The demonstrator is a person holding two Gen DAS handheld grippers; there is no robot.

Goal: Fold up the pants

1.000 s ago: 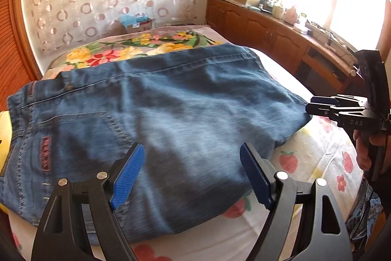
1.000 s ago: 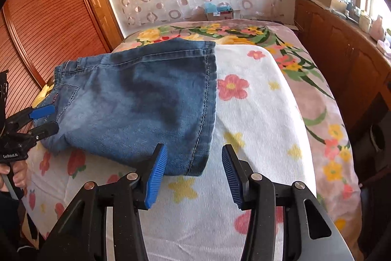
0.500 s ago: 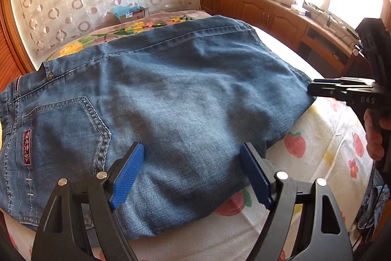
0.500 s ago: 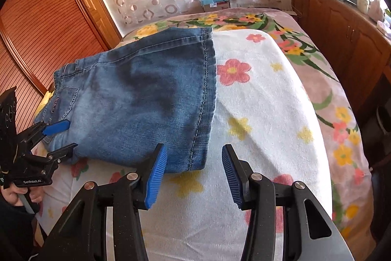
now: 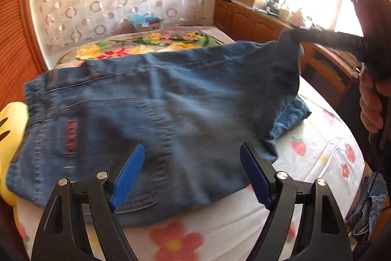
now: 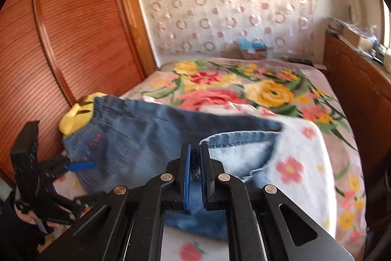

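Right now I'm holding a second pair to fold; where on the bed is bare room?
Free: the white towel right of the jeans, and the floral blanket beyond them towards the wall. Crowded: the left side, where the jeans meet the yellow toy.

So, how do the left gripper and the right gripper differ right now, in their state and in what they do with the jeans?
1. The left gripper stands wide open; the right gripper is closing, with denim between its blue pads.
2. The left gripper holds nothing and hangs over the jeans; the right gripper has the hem edge and lifts it off the bed.

Both have black bodies with blue pads, and each is held by a person's hand.
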